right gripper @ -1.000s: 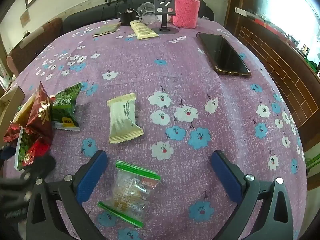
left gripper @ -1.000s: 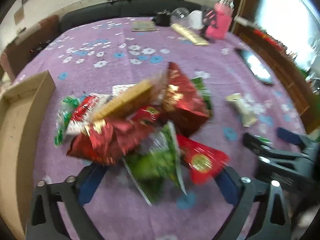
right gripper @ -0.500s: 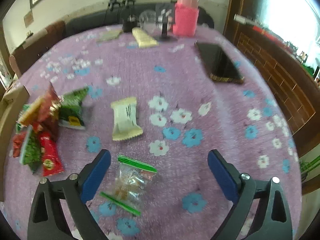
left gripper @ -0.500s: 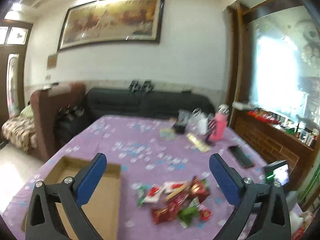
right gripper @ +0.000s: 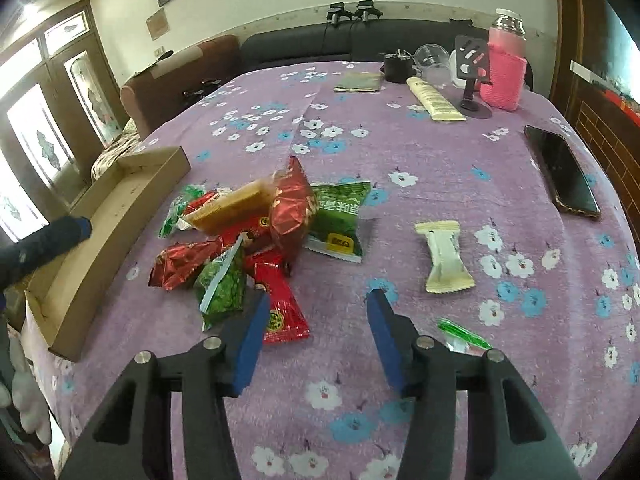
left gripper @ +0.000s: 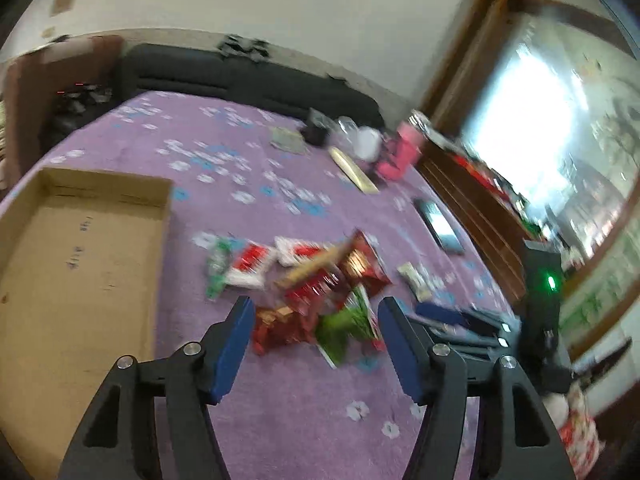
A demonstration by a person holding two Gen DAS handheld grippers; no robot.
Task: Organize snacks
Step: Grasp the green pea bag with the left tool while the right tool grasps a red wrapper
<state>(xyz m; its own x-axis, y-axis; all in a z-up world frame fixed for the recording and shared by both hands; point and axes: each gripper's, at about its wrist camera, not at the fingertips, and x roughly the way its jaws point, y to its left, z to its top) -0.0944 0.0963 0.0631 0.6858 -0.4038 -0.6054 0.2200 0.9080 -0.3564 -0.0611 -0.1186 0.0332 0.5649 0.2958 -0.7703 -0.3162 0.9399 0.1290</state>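
We hold the left gripper (left gripper: 316, 312) and right gripper (right gripper: 314, 306) above the purple flowered tablecloth (right gripper: 400, 152), both jaws just narrowed, still apart and gripping nothing. The snack pile (right gripper: 256, 236) lies toward the table's left edge beside the cardboard tray (right gripper: 116, 216).

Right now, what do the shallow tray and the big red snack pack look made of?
Tray: plain brown cardboard, matte, with folded corner flaps and raw edges. Big red pack: likely metallised plastic film, glossy and crinkled, catching bright highlights.
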